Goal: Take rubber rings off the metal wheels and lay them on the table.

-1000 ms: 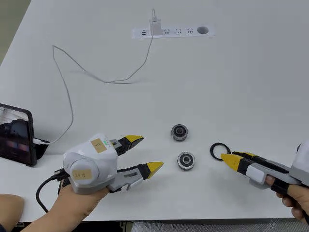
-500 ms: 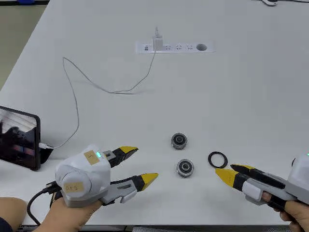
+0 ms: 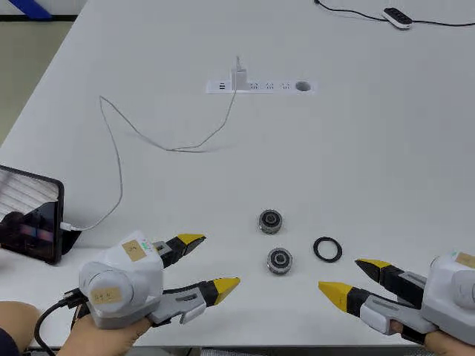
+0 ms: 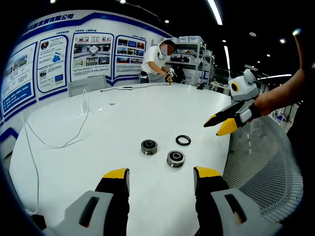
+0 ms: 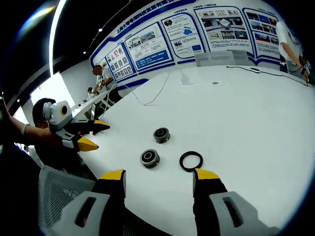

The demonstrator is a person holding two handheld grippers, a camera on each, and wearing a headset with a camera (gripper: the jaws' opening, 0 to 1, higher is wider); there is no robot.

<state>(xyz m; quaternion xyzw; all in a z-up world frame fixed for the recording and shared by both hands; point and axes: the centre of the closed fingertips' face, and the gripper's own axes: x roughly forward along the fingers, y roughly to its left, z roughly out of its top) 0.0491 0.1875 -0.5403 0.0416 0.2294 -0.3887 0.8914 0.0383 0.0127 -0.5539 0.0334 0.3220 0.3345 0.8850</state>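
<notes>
Away from the rubber ring (image 3: 327,249), right hand-held gripper (image 3: 350,276) withdrew.

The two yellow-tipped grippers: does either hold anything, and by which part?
Nothing is held. The left gripper and right gripper are open; the black rubber ring lies on the white table.

Head view: high above the near edge of the bench (image 3: 371,148), facing forward and down. Power strip (image 3: 260,87) lies at the far side; left claw (image 3: 211,261) and right claw (image 3: 349,276) sit low in the picture.

Left gripper view: low over the bench top, from the near-left, facing along its own jaws toward the middle. The right claw shows at its right.

Right gripper view: same low set from the near-right, with the left claw at its left.

All three views share the two metal wheels (image 3: 270,220) and the loose rubber ring (image 3: 327,249) mid-bench
</notes>
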